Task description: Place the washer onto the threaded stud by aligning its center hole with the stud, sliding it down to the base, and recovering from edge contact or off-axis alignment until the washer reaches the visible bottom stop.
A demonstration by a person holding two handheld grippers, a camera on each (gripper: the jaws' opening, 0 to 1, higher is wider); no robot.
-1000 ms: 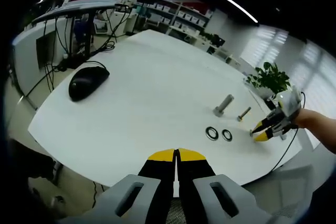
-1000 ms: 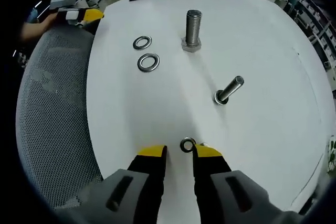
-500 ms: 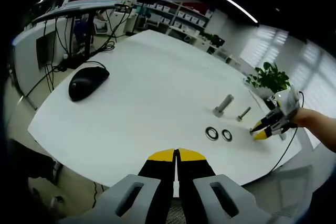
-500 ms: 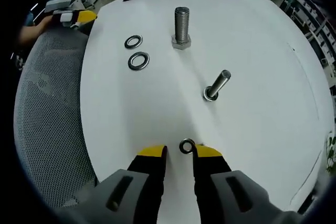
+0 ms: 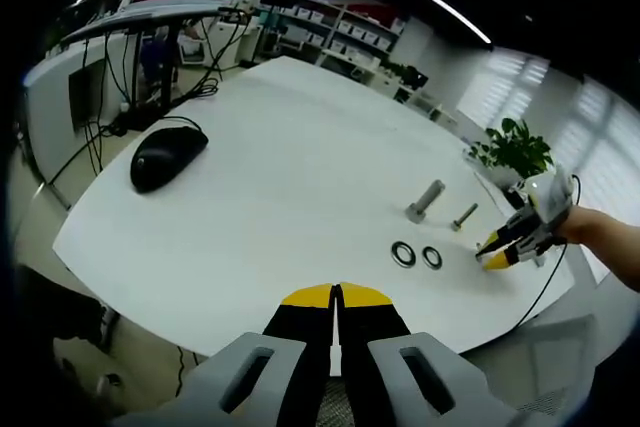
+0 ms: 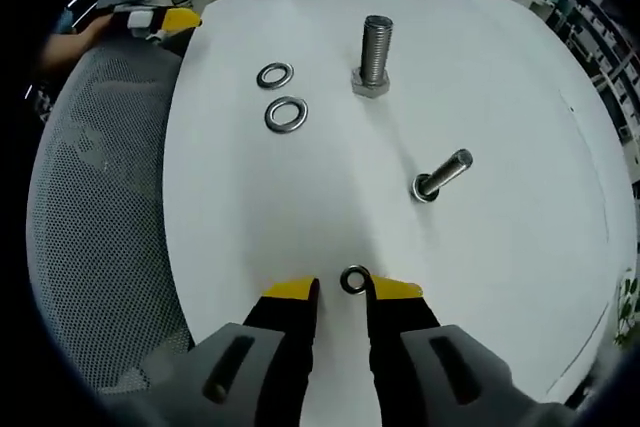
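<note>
In the left gripper view, the left gripper point(image 5: 336, 294) hangs over the near edge of the white counter point(image 5: 280, 177) with its fingers pressed together on nothing, a black mouse point(image 5: 166, 156) far to its left. In the right gripper view, the right gripper point(image 6: 340, 290) has its fingers narrowly parted with a small washer point(image 6: 354, 280) just off their tips, against the right one; whether it is gripped cannot be told. Ahead stand a large upright bolt point(image 6: 374, 55), a small tilted bolt point(image 6: 441, 176) and two loose washers point(image 6: 282, 97) on the counter.

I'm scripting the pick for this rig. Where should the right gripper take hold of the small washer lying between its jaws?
Probably across the outer rim of the small washer, coming straight down. It lies flat on the white table, so only the thin edge offers a pinch. The right gripper is open and roughly straddles it already; closing on opposite rim points keeps the hole free.
</note>
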